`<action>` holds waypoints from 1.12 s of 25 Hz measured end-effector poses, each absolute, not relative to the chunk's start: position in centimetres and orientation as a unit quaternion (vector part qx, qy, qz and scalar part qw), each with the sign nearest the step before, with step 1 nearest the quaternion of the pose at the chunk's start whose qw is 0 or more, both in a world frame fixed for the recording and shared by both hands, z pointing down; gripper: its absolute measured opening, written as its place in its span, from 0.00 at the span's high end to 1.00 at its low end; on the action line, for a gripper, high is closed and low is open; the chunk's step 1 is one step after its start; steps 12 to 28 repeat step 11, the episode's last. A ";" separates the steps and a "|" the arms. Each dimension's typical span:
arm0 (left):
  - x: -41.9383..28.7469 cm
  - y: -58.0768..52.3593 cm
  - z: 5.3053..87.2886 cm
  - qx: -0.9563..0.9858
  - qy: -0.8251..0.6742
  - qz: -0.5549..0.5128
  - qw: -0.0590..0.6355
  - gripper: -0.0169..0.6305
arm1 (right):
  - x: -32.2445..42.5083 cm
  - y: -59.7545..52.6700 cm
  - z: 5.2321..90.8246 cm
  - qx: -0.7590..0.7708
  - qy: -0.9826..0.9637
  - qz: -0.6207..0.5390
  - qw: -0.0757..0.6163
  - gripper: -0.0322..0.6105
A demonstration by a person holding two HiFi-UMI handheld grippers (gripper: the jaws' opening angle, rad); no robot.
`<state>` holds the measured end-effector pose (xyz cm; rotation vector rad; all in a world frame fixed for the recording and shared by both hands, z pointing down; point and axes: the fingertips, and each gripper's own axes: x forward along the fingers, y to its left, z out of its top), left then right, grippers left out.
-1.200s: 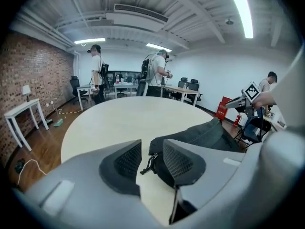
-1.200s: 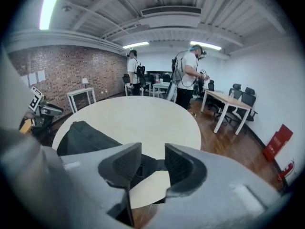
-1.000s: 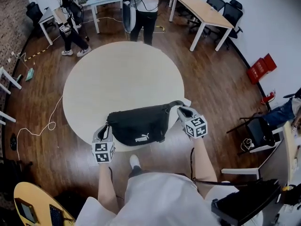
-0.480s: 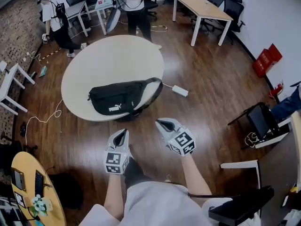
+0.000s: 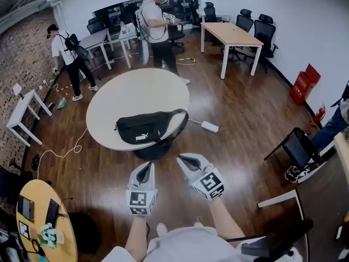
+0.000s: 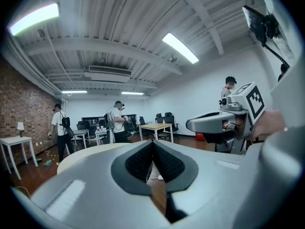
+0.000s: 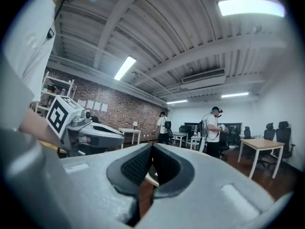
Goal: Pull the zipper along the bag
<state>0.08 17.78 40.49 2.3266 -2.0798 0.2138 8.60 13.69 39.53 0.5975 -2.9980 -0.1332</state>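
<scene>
A black waist bag [image 5: 146, 128] lies at the near edge of a round pale table [image 5: 131, 100], its strap hanging over the rim. I stand back from the table. My left gripper [image 5: 145, 167] and right gripper [image 5: 184, 158] are held up side by side over the wood floor, well short of the bag. Both are shut with nothing between the jaws. In the left gripper view the left gripper [image 6: 152, 146] has its dark pads pressed together, and the other gripper's marker cube shows to the right. The right gripper [image 7: 152, 150] also has its pads closed together.
A white power adapter [image 5: 209, 126] and cable lie on the floor right of the table. Two people [image 5: 155, 26] stand beyond it near desks and office chairs. A small round wooden table [image 5: 32, 222] is at my lower left; a black chair [image 5: 297, 149] at right.
I have stepped back from the table; the bag now lies farther away. Both grippers have left the bag's ends, closed, and risen over the floor. The view has tilted up toward the room.
</scene>
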 end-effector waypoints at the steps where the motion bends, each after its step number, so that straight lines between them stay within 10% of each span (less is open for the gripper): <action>1: 0.2 18.6 40.2 0.742 -0.667 0.064 0.004 0.95 | 8.8 14.2 39.2 0.202 -0.978 -0.039 0.034 0.96; 28: -5.5 26.8 41.9 0.734 -0.676 0.034 0.050 0.95 | 1.5 23.9 40.4 0.161 -0.984 -0.034 0.063 0.96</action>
